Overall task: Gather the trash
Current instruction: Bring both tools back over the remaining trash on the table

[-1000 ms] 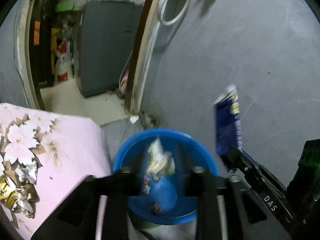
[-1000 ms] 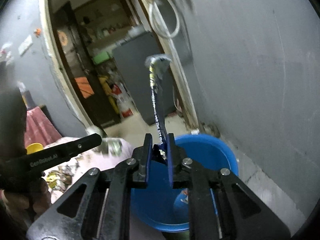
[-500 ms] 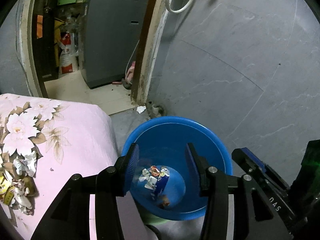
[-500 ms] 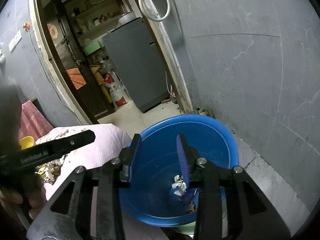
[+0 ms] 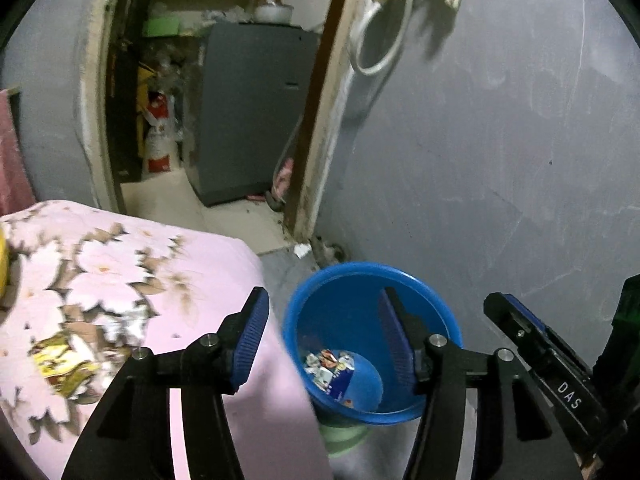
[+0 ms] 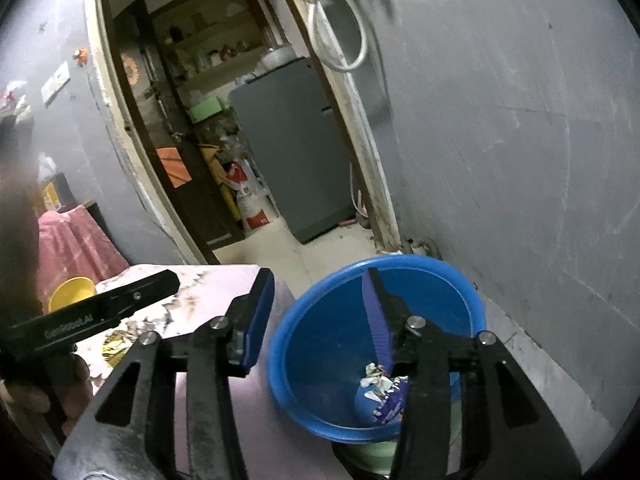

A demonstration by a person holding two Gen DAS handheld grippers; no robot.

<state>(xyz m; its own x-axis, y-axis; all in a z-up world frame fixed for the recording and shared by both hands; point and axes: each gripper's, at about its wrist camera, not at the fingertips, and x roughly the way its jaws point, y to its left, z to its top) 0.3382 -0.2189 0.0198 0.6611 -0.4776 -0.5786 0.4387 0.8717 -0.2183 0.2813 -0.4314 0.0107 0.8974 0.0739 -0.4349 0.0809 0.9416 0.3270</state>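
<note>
A blue plastic bin (image 5: 360, 280) stands on the floor beside the bed; it also shows in the right wrist view (image 6: 424, 272). Crumpled paper and a blue wrapper (image 5: 332, 368) lie at its bottom, seen too in the right wrist view (image 6: 382, 394). My left gripper (image 5: 324, 344) is open and empty above the bin's left rim. My right gripper (image 6: 316, 320) is open and empty above the bin. More trash scraps (image 5: 64, 360) lie on the pink floral bedspread (image 5: 120, 264) at left.
A grey wall (image 5: 500, 140) rises right behind the bin. A doorway (image 5: 224, 120) at the back leads to a room with a grey fridge (image 6: 296, 152). A yellow bowl (image 6: 72, 290) sits on the bed. A white cable (image 6: 340, 40) hangs on the wall.
The right gripper opened and let the blue wrapper fall into the bin. The left gripper opened and dropped its paper in. Both grippers have since drawn back and left.
</note>
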